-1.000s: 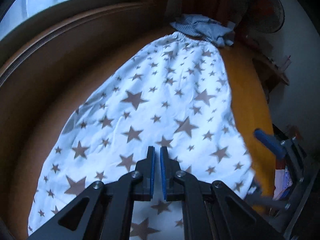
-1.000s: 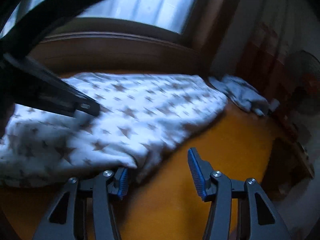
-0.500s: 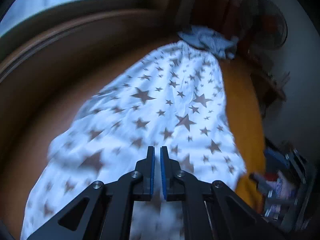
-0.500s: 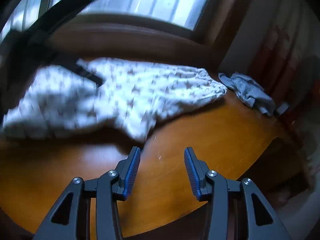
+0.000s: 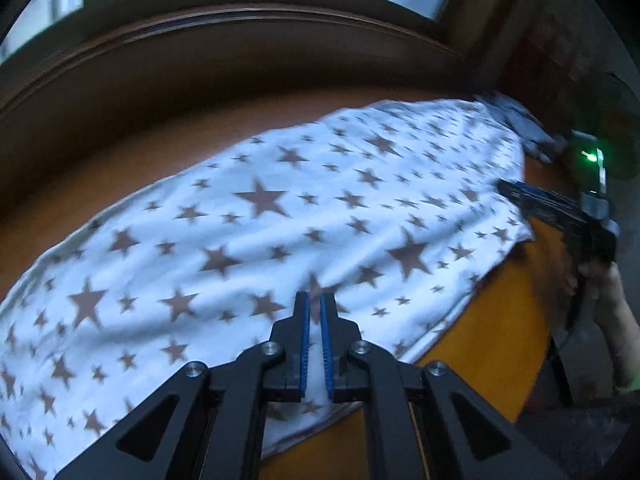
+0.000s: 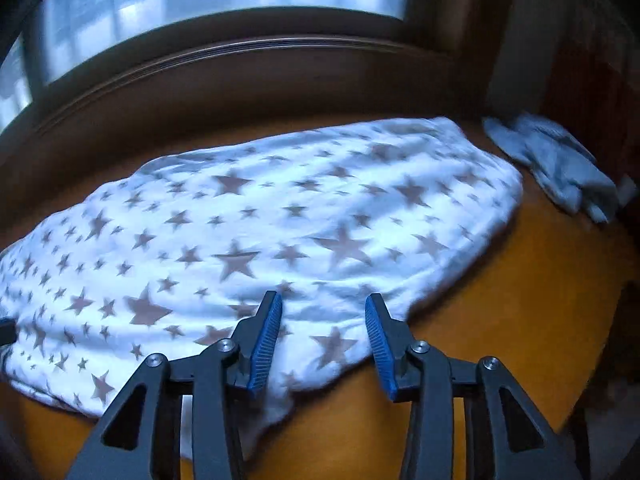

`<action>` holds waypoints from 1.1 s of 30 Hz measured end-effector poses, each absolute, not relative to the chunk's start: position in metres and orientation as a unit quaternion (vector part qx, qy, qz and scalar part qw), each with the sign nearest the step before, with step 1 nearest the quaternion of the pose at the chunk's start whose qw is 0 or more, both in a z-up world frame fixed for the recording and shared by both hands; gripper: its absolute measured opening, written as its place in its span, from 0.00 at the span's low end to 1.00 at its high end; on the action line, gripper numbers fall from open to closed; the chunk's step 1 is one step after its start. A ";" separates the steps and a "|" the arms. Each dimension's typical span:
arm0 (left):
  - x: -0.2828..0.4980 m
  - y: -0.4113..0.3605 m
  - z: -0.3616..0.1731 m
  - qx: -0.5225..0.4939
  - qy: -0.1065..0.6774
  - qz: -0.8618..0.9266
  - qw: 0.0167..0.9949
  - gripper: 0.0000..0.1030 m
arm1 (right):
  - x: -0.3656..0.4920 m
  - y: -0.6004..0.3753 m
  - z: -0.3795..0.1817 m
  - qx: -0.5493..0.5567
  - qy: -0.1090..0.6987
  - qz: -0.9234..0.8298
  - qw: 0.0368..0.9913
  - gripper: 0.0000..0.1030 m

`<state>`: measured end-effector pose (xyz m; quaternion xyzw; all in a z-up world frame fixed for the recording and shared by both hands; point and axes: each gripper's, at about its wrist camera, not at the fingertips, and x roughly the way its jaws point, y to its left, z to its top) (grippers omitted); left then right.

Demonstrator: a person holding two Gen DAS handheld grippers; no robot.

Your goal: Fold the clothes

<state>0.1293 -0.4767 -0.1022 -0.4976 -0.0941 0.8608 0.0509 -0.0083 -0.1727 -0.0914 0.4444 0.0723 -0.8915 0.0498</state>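
Observation:
A white garment with brown stars (image 5: 280, 220) (image 6: 280, 220) lies spread on the orange wooden table (image 6: 520, 300). My left gripper (image 5: 314, 300) is shut near the garment's front edge; creases run out from its tips and white fabric shows between the pads, so it seems pinched on the cloth. My right gripper (image 6: 324, 320) hangs over the garment's near edge with its jaws closing. Cloth lies under and between them, but the pads do not press on it. In the left wrist view the right gripper (image 5: 516, 192) reaches over the garment's right edge, held by a hand (image 5: 612, 300).
A crumpled grey garment (image 6: 556, 168) (image 5: 516, 120) lies at the table's far right corner. A dark wooden window sill (image 6: 240, 80) runs behind the table. A fan (image 5: 616, 128) stands at the right. Bare table (image 5: 500, 340) shows to the right of the star garment.
Both views have swung round across the table. My right gripper came from bare wood to over the garment's near edge and its jaws narrowed. My left gripper stayed shut while sliding sideways.

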 end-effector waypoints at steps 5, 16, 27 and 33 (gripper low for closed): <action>0.124 -0.465 -0.101 -0.500 -0.072 0.862 0.041 0.05 | 0.002 -0.170 -0.085 0.447 0.066 -0.891 0.032 0.41; 0.096 -0.450 -0.100 -0.500 -0.103 0.860 0.016 0.11 | -0.093 -0.126 -0.054 0.451 0.089 -0.881 0.114 0.44; 0.070 -0.411 -0.091 -0.511 -0.104 0.853 -0.035 0.11 | -0.107 -0.071 -0.064 0.498 0.076 -0.860 0.083 0.41; 0.032 -0.343 -0.081 -0.499 -0.154 0.851 0.054 0.11 | -0.139 -0.118 -0.053 0.467 0.120 -0.851 0.209 0.43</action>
